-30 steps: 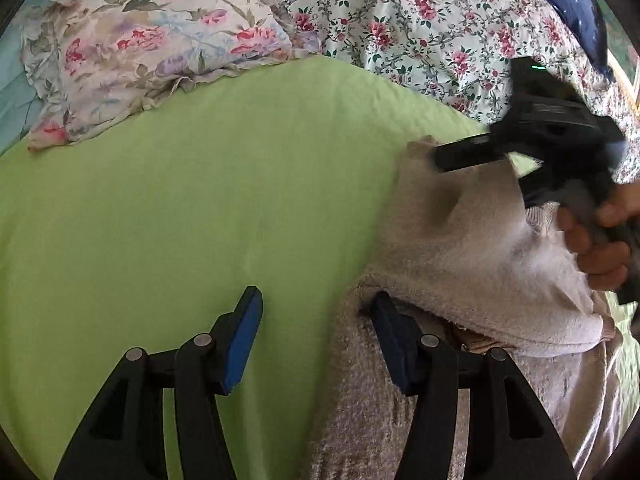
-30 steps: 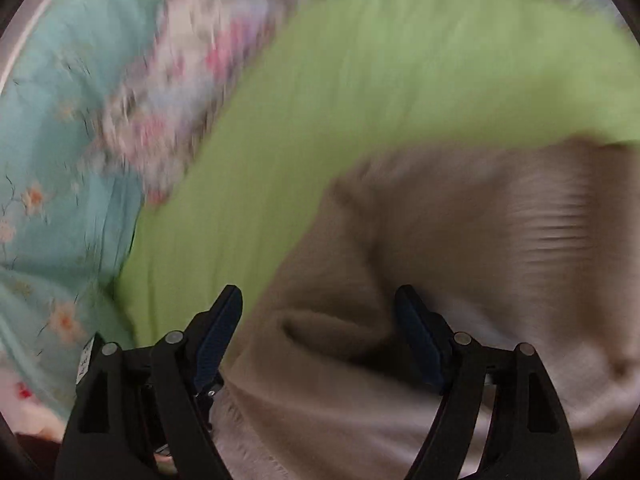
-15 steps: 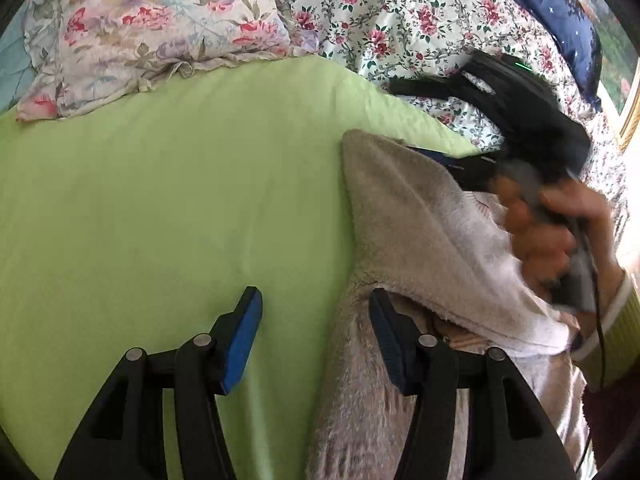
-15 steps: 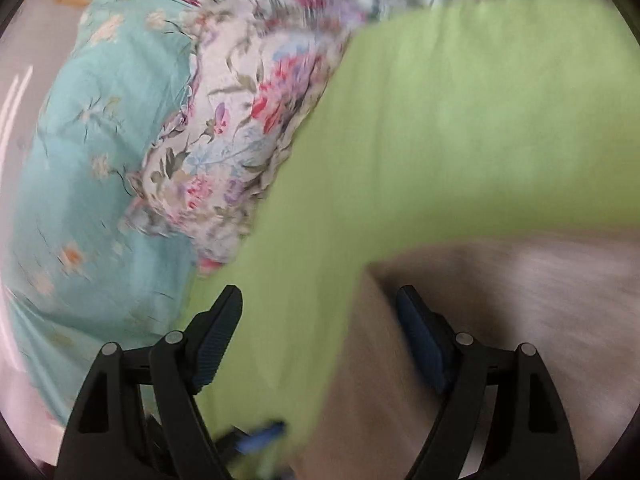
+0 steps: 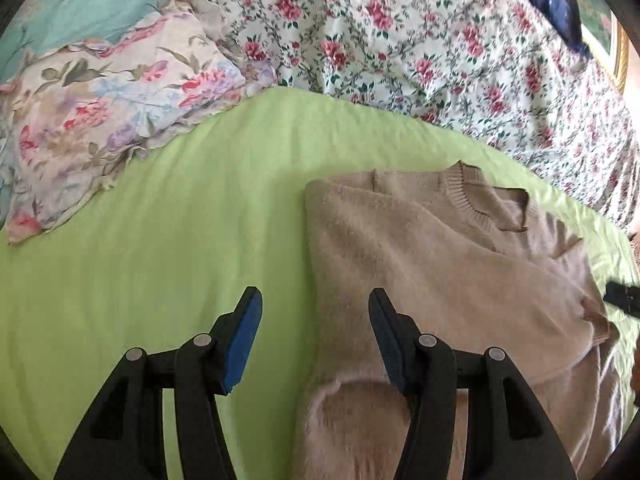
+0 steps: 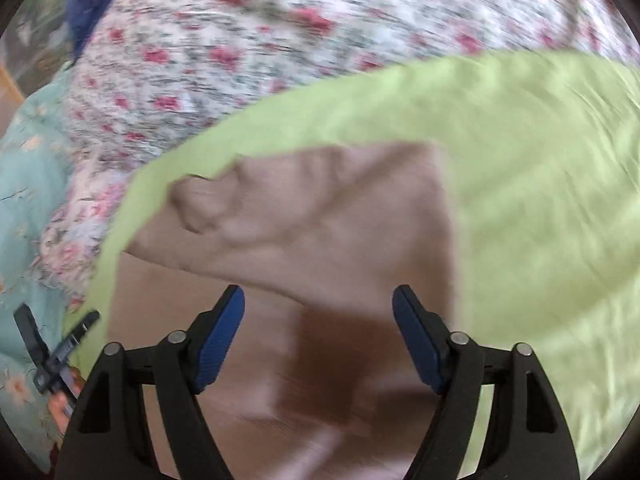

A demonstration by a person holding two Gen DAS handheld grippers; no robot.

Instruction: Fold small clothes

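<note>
— Where is the sweater?

— The beige sweater (image 5: 440, 264) lies on the green bed sheet (image 5: 180, 248), one sleeve folded across its front, floral bedding (image 5: 420, 40) behind.

— And your hands?

— My left hand-held gripper (image 5: 316, 340) hangs open over the sweater's left edge, gripping nothing. My right hand-held gripper (image 6: 318, 336) has just been closing, yet its jaws stand apart above the cloth, empty.

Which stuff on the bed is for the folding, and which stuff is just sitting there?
For the folding:
- beige sweater, partly folded on the green sheet
- left gripper, open
- right gripper, open above the sweater, jaws just closing a little

Just sitting there:
- flowery pillow
- rose-print quilt
- turquoise cloth
- dark blue pillow
</note>
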